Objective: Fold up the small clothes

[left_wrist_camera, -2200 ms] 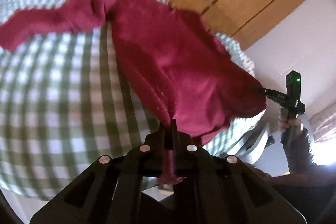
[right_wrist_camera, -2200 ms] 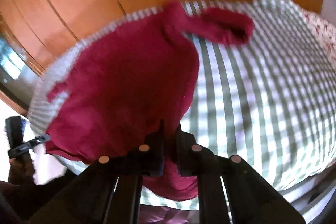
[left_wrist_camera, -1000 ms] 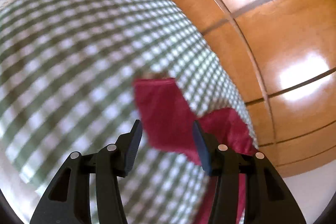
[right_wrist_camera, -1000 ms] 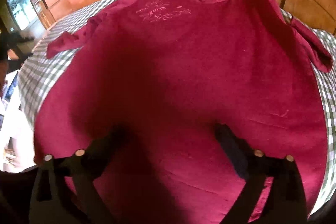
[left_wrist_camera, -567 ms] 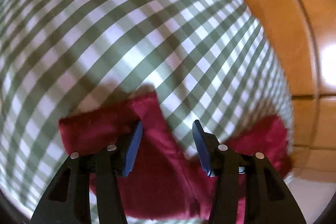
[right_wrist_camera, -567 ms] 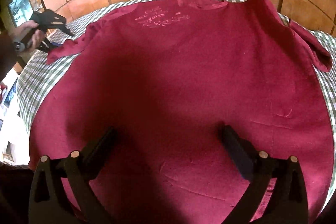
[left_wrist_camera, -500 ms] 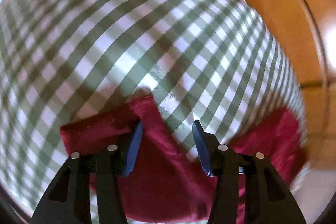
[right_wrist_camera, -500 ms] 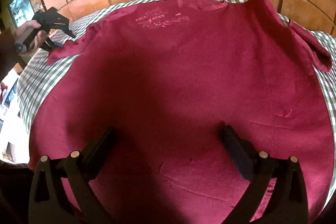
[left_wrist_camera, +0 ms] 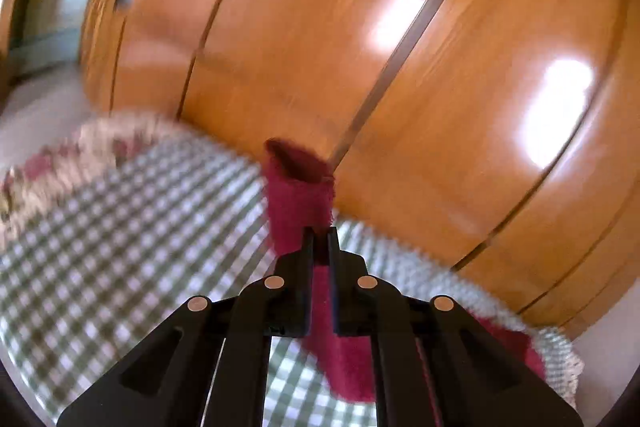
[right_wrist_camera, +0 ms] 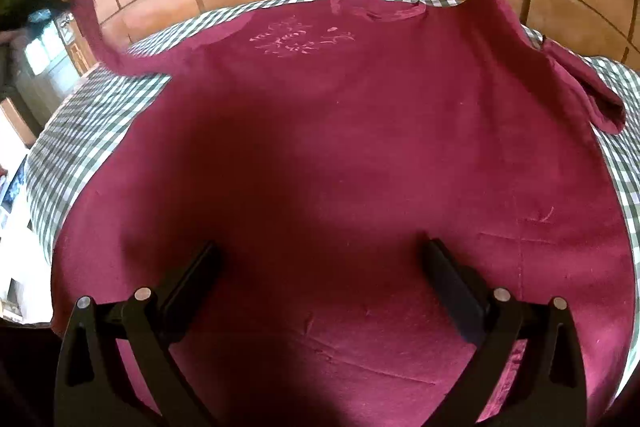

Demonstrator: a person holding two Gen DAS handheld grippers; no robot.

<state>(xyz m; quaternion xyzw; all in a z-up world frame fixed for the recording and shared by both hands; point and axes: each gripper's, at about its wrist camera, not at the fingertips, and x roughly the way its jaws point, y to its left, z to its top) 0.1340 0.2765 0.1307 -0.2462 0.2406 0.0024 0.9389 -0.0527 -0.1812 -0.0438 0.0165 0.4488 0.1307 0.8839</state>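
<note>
A dark red long-sleeved shirt (right_wrist_camera: 360, 155) lies spread flat on the green checked bedcover (right_wrist_camera: 92, 119), with pale pink print near the collar. My right gripper (right_wrist_camera: 320, 259) hovers open over its lower part, nothing between the fingers. My left gripper (left_wrist_camera: 319, 231) is shut on the shirt's left sleeve (left_wrist_camera: 300, 195) and holds the cuff up off the bed. In the right wrist view that sleeve (right_wrist_camera: 100, 39) rises at the far left toward the blurred left gripper. The right sleeve (right_wrist_camera: 576, 83) lies flat on the cover.
Glossy wooden wardrobe panels (left_wrist_camera: 400, 47) stand right behind the bed. A floral quilt (left_wrist_camera: 60, 155) lies at the far end of the checked cover (left_wrist_camera: 100, 247). The bed's left edge (right_wrist_camera: 36, 187) drops to a bright floor.
The left gripper closed on the sleeve cuff and rose, lifting the sleeve off the bed; its view swung up to the wardrobe. The right gripper stayed still and open.
</note>
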